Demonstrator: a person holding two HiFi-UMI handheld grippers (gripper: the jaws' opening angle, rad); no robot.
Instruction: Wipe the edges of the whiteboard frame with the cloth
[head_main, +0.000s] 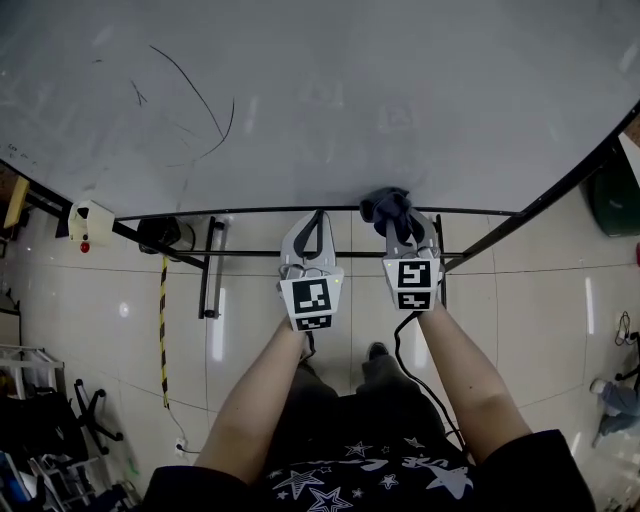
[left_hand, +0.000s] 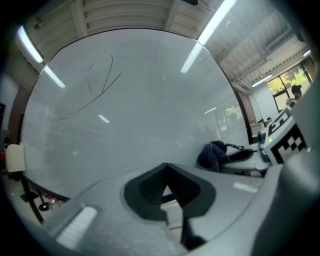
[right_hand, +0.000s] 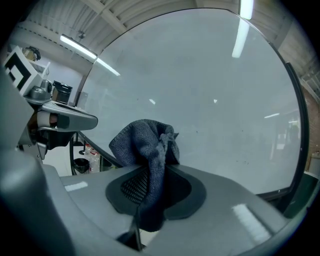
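Dark cloth (right_hand: 144, 144) clamped in right gripper (right_hand: 154, 172) jaws at whiteboard frame (head_main: 250, 211) lower edge, left gripper (left_hand: 166, 169) jaws closed on nothing

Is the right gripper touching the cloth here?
Touching. The right gripper view shows the cloth pinched between the right gripper's fingers.

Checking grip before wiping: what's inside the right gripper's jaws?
The dark cloth, clamped, bunched end sticking out toward the whiteboard. The jaws cover its pinched part.
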